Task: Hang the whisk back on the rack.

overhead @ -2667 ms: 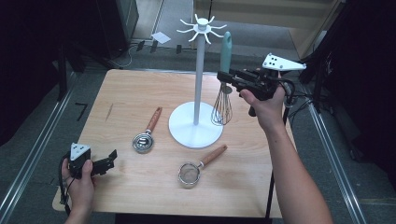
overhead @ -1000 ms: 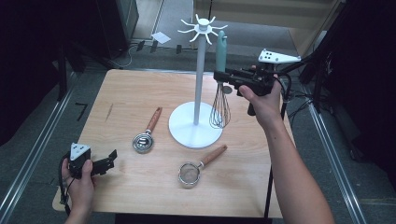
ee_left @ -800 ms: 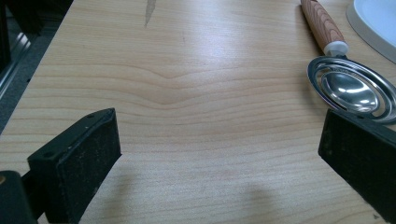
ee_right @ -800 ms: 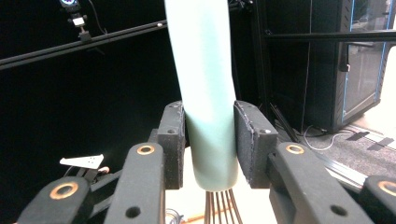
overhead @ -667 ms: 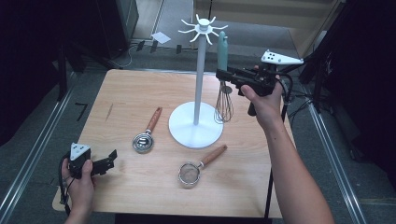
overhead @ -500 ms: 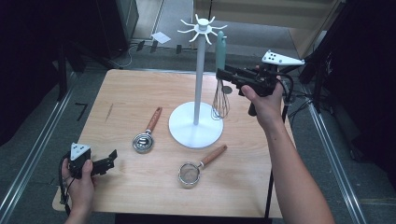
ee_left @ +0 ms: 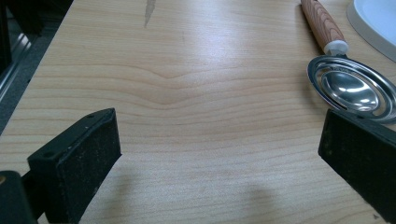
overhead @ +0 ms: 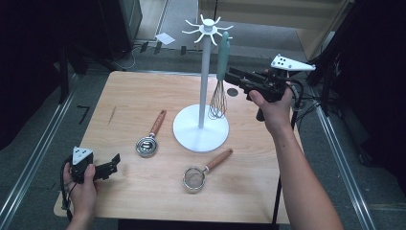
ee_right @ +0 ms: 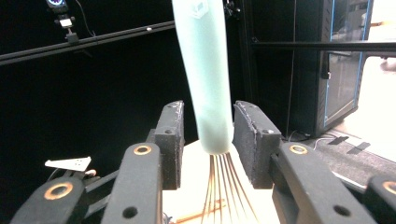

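Note:
A whisk with a teal handle (overhead: 222, 52) (ee_right: 205, 70) hangs upright beside the white stand (overhead: 205, 72), its top at one of the stand's upper arms. My right gripper (overhead: 233, 75) (ee_right: 208, 126) is level with the handle's lower end. The handle sits between the pads, with a gap on one side. The jaws have just been opening, so they stand open around it. Copper wires (ee_right: 219, 186) fan out below. My left gripper (overhead: 113, 163) (ee_left: 219, 154) rests open at the table's front left corner, nothing between its pads.
A steel scoop with a wooden handle (overhead: 149, 139) (ee_left: 350, 88) lies left of the stand's round base (overhead: 201, 132). A small mesh strainer with a wooden handle (overhead: 203, 170) lies in front of the base. The wooden table (overhead: 268, 182) ends near my right forearm.
The whisk's handle top has edged left and up to the stand's arms since the earliest frame. The right hand has stayed beside it. The left hand has not moved.

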Tool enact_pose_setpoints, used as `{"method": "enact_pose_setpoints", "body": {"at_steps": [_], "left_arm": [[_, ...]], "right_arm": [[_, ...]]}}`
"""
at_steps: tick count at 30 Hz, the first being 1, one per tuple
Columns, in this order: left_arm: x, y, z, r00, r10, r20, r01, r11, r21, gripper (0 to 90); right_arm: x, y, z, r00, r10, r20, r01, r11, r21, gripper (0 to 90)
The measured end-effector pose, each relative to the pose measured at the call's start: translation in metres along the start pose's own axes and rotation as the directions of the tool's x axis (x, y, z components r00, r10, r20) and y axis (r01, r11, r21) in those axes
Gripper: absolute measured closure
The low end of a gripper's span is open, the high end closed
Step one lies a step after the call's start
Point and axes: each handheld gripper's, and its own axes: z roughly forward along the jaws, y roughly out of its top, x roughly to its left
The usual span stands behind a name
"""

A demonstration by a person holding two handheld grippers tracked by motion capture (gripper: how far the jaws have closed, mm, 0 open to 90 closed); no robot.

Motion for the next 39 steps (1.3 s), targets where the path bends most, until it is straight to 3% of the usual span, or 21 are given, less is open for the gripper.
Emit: {"method": "enact_pose_setpoints", "body": {"at_steps": [6,12,15,22,31,39], "left_arm": [[0.000,0.000,0.000,1.0000,0.000,-0.001,0.000,1.0000,-0.001,0.0],[0.000,0.000,0.000,1.0000,0.002,-0.001,-0.002,1.0000,-0.001,0.0],[0.000,0.000,0.000,1.0000,0.001,-0.001,-0.001,1.0000,0.000,0.0],[0.000,0.000,0.000,1.0000,0.001,0.000,-0.001,1.0000,0.000,0.0],[0.000,0.000,0.000,1.0000,0.001,0.002,-0.001,1.0000,-0.001,0.0],[0.001,0.000,-0.001,0.9999,-0.004,0.009,0.004,1.0000,0.002,0.0]], "right_arm": [[0.011,0.005,-0.003,0.9987,-0.038,0.033,0.039,0.999,-0.023,70.3],[0.021,0.009,-0.005,0.9955,-0.069,0.065,0.072,0.996,-0.054,84.1],[0.028,0.012,-0.005,0.9906,-0.091,0.102,0.098,0.993,-0.067,90.0],[0.045,0.020,-0.001,0.9802,-0.123,0.155,0.142,0.983,-0.116,90.0],[0.070,0.035,0.015,0.9734,-0.162,0.161,0.184,0.975,-0.126,90.0],[0.075,0.040,0.025,0.9717,-0.160,0.173,0.187,0.971,-0.149,90.0]]}}
